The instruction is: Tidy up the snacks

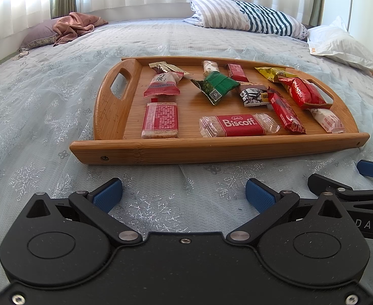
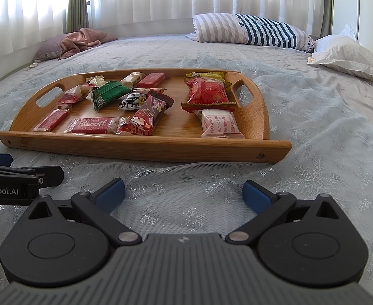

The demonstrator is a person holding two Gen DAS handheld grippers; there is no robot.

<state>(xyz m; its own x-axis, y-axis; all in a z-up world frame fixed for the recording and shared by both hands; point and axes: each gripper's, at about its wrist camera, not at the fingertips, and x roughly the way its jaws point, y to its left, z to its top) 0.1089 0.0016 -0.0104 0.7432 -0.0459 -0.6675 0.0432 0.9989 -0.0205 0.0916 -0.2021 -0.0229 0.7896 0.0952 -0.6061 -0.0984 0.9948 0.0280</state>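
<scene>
Left wrist view: left tongs (image 1: 184, 193) spread wide, nothing between the blue pads, hovering over the snowflake-print bedspread (image 1: 46, 117). Rectangular bamboo tray with cut-out handles (image 1: 186, 150) at 12 o'clock, near. On it: red Biscoff biscuit pack (image 1: 238, 125) front centre, green foil snack packet (image 1: 218, 86) mid-tray (others scattered around). Right tongs at 3 o'clock, edge of frame.

Right wrist view: right tongs (image 2: 184, 194) also spread, empty. Tray at 11 o'clock; white red-printed wrapped snack (image 2: 220, 124) at its near right corner.

2 low cams, shared tray (image 1: 212, 150) view
</scene>
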